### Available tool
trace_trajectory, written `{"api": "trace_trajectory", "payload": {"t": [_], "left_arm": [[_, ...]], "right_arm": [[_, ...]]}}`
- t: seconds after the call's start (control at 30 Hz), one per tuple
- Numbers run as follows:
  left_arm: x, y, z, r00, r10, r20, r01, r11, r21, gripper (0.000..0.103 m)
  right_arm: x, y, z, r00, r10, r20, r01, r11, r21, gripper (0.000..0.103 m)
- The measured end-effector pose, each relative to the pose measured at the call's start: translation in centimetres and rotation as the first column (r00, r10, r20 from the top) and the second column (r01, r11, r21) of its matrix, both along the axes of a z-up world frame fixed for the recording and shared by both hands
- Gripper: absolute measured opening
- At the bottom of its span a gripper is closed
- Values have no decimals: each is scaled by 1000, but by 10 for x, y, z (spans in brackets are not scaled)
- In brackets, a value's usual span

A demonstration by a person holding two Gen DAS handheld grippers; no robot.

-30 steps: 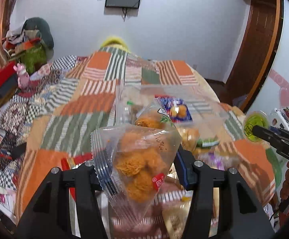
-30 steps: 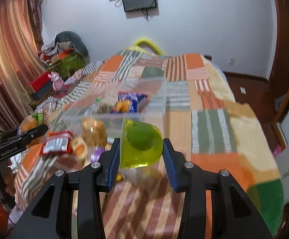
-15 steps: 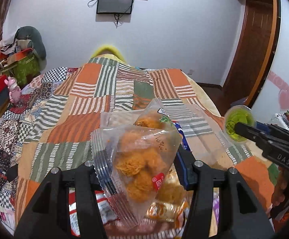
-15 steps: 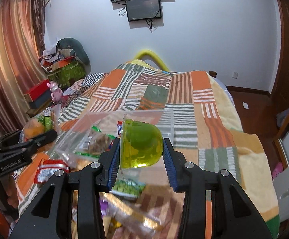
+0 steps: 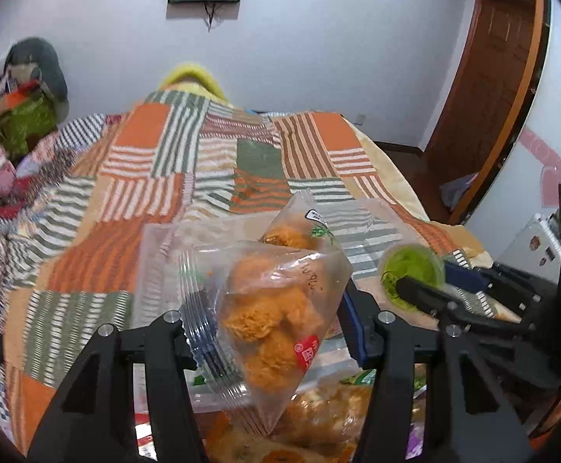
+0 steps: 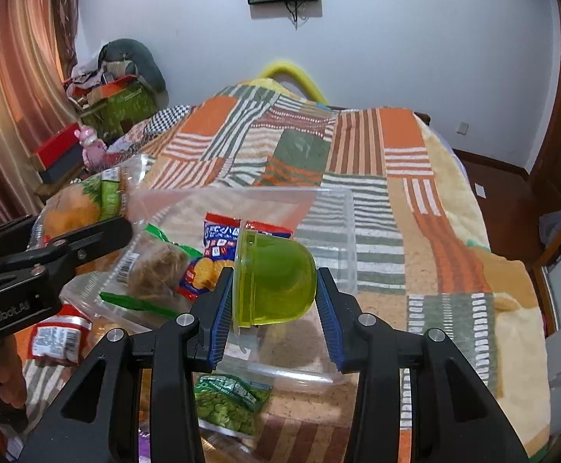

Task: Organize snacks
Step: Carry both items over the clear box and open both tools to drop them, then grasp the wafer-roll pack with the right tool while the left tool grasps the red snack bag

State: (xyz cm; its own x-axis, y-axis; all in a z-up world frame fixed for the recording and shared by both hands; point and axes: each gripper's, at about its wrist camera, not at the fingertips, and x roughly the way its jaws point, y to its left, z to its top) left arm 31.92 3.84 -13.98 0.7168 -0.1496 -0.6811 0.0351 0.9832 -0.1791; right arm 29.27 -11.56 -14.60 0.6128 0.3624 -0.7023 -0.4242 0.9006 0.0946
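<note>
My left gripper (image 5: 266, 332) is clamped on a clear crinkly plastic bag of orange shredded-looking snack balls (image 5: 268, 308). The bag has a ribbed sealed edge on its left side, a small red label low on the right and black handwriting near the top. It hangs tilted between my jaws, over the near end of the clear rectangular plastic bin (image 6: 342, 239) on the bed. A second similar bag with a green leaf print (image 5: 299, 231) shows just behind it; can't tell if it's attached or separate.

My right gripper (image 6: 274, 301) is clamped on a translucent yellow-green jelly cup (image 6: 276, 274). The cup is a dome shape with a flat rimmed lid, lying on its side with the lid facing left, and the blue pads (image 6: 218, 308) press the lid end and the dome end. It sits above the bin, near its front wall. From the left view the cup's round lid faces the camera, green, with the black finger across it.

Inside the bin: a red-and-blue packet of round crackers (image 6: 218, 254) and a clear bag with green trim holding brown lumps (image 6: 156, 270). In front of the bin on the bed are a clear packet of green beans (image 6: 226, 405) and a red-and-silver sachet (image 6: 54, 341), to the left. More orange snack bags are heaped under my left jaws, blurred.

The bed wears a patchwork blanket in orange, green and striped squares (image 6: 357, 154).
</note>
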Motion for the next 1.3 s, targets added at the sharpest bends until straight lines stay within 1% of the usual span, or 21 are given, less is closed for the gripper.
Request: {"api": "trace_trajectory", "payload": {"t": [0.07, 0.17, 0.3, 0.37, 0.43, 0.5, 0.57, 0.63, 0.73, 0.8, 0.87, 0.93, 1.1, 1.23, 1.3], "left_arm": [[4, -1, -5, 1000, -4, -18, 4, 1000, -19, 54], [9, -4, -9, 999, -3, -39, 3, 1000, -6, 55], [5, -7, -10, 998, -13, -59, 14, 1000, 14, 61], [-2, -6, -4, 999, -14, -41, 14, 1000, 17, 62], [-9, -6, 4, 1000, -13, -17, 14, 999, 32, 66], [-18, -5, 15, 1000, -8, 11, 7, 999, 54, 73], [-23, -1, 22, 1000, -3, 30, 1, 998, 63, 75], [-33, 4, 30, 999, 0, 45, -4, 997, 73, 81], [-48, 16, 36, 998, 18, 60, -24, 994, 103, 88], [-60, 28, 35, 998, 31, 59, -38, 990, 135, 94], [-71, 40, 30, 998, 50, 48, -57, 985, 165, 96], [-78, 55, 18, 997, 71, 20, -74, 979, 188, 97], [-89, 90, -25, 989, 105, -100, -84, 977, 199, 97], [-89, 96, -53, 984, 100, -150, -66, 973, 220, 97], [-81, 98, -64, 980, 98, -173, -60, 975, 213, 97]], "right_arm": [[1, 0, -2, 1000, 5, -7, -6, 1000, -4, 38], [1, -1, -4, 1000, 9, -13, -9, 1000, -9, 38], [-4, -3, 5, 1000, 10, 11, -10, 1000, 2, 38], [-5, -2, 9, 1000, 14, 18, -14, 1000, 2, 38], [-8, -3, 13, 999, 20, 26, -20, 1000, 4, 39], [-12, -4, 17, 999, 25, 34, -25, 1000, 3, 39], [-17, -5, 21, 999, 29, 44, -29, 1000, 0, 40], [-23, -6, 25, 998, 34, 52, -34, 999, -1, 41], [-32, -9, 30, 997, 46, 67, -46, 999, -5, 45], [-40, -12, 31, 996, 54, 74, -54, 999, -7, 50], [-46, -14, 30, 996, 59, 71, -59, 998, -10, 52], [-51, -17, 26, 996, 63, 62, -62, 998, -15, 53], [-64, -20, 8, 997, 79, 8, -78, 996, -44, 57], [-71, -23, -16, 993, 95, -63, -100, 992, -73, 58], [-74, -23, -26, 990, 104, -95, -112, 990, -82, 58]]}}
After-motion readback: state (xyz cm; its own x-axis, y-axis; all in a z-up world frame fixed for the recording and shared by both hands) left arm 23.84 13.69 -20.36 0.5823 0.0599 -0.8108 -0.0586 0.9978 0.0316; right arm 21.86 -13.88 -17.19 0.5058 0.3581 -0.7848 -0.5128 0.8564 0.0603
